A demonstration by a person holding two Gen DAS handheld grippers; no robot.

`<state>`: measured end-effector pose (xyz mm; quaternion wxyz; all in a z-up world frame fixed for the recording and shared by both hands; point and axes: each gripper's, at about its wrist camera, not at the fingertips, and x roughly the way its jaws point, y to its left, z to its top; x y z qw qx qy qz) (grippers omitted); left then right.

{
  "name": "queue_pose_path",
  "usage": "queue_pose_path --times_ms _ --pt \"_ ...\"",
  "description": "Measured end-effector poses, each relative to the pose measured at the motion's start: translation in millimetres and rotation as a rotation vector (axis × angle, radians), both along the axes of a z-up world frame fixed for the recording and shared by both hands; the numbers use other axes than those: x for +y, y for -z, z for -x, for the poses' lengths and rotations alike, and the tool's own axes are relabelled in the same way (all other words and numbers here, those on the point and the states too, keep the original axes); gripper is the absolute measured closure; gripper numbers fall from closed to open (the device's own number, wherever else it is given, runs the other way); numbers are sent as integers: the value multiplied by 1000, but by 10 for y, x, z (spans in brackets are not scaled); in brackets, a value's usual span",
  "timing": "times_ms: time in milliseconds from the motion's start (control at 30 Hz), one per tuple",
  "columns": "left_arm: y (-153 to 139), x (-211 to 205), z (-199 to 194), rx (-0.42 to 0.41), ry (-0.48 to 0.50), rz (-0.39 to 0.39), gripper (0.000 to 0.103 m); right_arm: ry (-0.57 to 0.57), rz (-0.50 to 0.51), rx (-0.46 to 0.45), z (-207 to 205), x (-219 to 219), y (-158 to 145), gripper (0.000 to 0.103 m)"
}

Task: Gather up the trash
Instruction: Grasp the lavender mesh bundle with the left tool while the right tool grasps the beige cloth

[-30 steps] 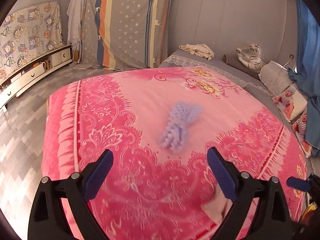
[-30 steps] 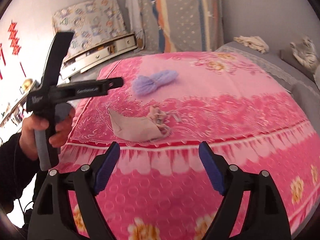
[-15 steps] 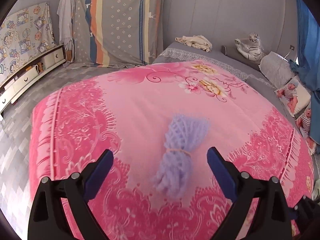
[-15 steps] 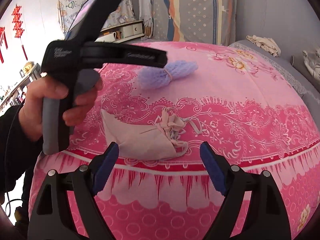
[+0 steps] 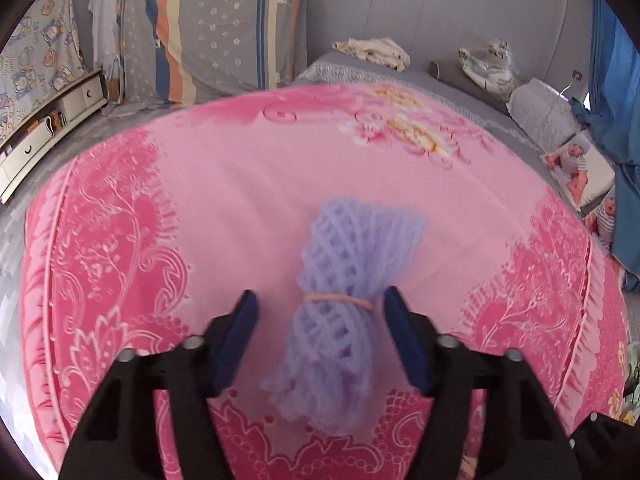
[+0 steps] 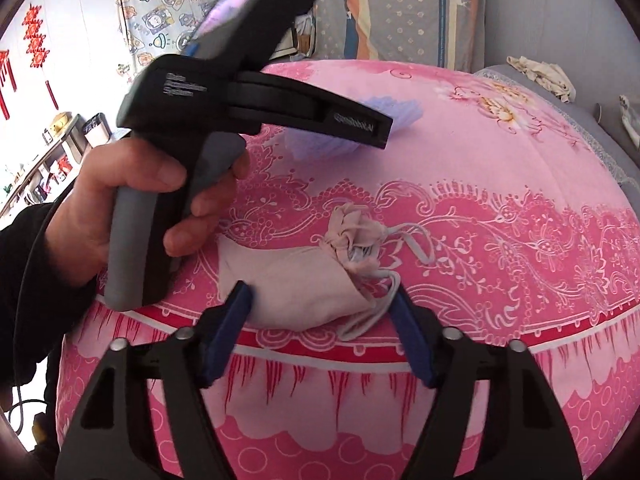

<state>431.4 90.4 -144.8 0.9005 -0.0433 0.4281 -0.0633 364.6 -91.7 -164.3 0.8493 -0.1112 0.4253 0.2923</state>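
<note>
Left wrist view: left gripper (image 5: 318, 312) has closed in, fingers apart around the purple foam net (image 5: 344, 308) at 12 o'clock; right gripper (image 6: 320, 308) likewise brackets the beige pouch (image 6: 296, 280), both grasps imminent.

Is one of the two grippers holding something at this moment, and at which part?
Nothing is held yet. The left gripper is open around the purple foam net near its rubber band; the right gripper is open around the beige drawstring pouch.

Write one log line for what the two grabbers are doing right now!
left gripper: open, straddling purple net | right gripper: open, around beige bag | both lie on pink blanket | nothing lifted
</note>
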Motion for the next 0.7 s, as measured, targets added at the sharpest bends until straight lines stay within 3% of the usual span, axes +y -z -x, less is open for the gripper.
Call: queue_pose_path --times_ms 33,133,367,700 --pt "13 5 -4 1 -5 0 49 -4 1 4 0 11 7 46" --pt "11 38 -18 5 -20 9 70 -16 -3 17 14 39 8 59" --pt "-48 141 45 -2 -47 44 76 -18 0 8 76 83 -43 73" --pt "-447 298 513 -79 -69 75 76 35 -71 48 308 -223 -331 74"
